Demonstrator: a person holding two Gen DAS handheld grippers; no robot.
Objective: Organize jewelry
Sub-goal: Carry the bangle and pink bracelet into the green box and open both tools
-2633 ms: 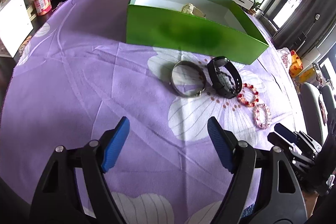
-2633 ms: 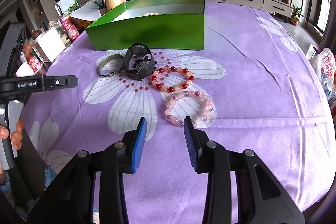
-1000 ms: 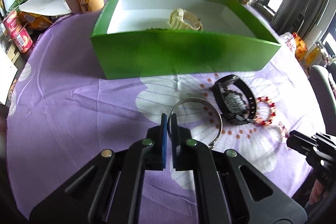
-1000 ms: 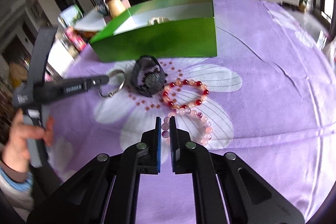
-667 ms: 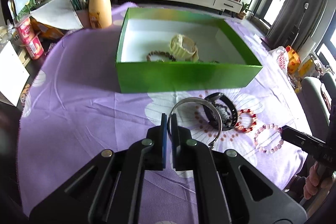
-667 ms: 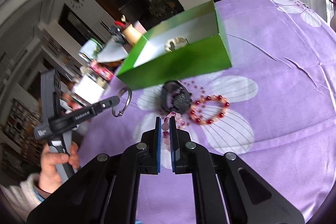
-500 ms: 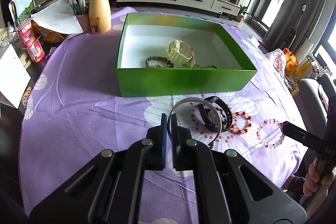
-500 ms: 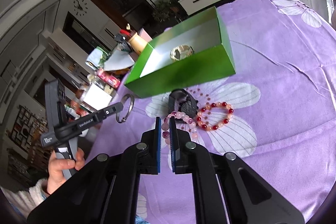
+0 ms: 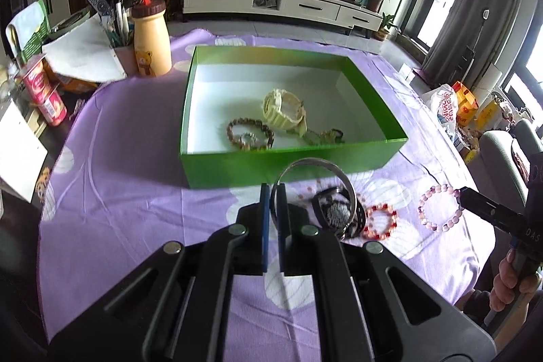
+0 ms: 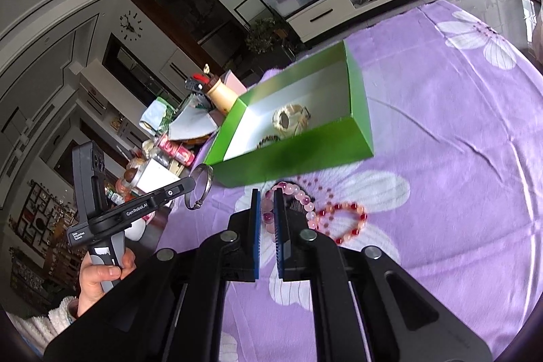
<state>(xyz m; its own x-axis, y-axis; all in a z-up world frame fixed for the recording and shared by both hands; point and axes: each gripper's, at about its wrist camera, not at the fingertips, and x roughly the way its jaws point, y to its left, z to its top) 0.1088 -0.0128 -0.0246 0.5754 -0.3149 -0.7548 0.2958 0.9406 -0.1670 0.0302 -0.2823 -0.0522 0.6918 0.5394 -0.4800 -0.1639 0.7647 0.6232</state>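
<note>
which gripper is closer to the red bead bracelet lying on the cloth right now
Right. The right gripper, shut on the pink bead bracelet, hangs just beside the red bead bracelet. The left gripper, holding the silver bangle, sits farther off, past the black watch.

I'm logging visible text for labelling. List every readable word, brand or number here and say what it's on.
"GenRobot.AI": side of the left gripper, seen from the right wrist.
"Data Acquisition System": its round base; small, partly guessed.
"DAS": body of the right gripper.
"SUPER": white bag; partial.
Red cans, clock face: unreadable.
</note>
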